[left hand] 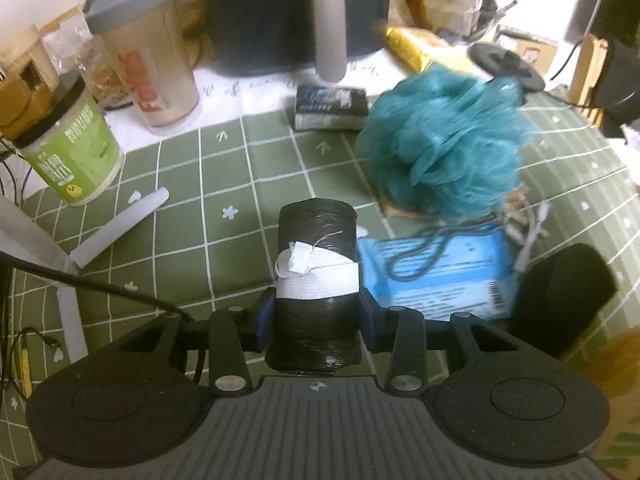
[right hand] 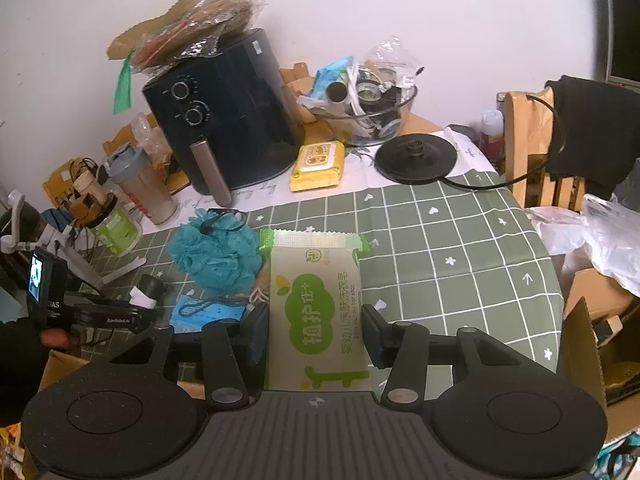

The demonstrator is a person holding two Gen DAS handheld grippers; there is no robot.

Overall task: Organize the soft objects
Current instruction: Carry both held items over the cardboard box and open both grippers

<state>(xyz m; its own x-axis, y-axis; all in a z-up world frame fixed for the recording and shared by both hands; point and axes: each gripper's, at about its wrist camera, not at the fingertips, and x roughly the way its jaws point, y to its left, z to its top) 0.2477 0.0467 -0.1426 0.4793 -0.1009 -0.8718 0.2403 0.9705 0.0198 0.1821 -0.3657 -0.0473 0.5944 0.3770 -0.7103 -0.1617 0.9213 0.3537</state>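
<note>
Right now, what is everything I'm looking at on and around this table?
roll of bin bags: one, black with a white band, between the left gripper's pads
bar soap pack: one, green and cream, between the right gripper's pads
bath pouf: one, teal, on the green checked tablecloth
blue packet: one, under the pouf's cord
wet wipes: one yellow pack, beside the air fryer
air fryer: one, black, at the back
shaker bottle: one, clear with grey lid
green-labelled jar: one, left edge
kettle base: one, black
glass bowl: one, full of odds and ends
left gripper: black
right gripper: black
</note>
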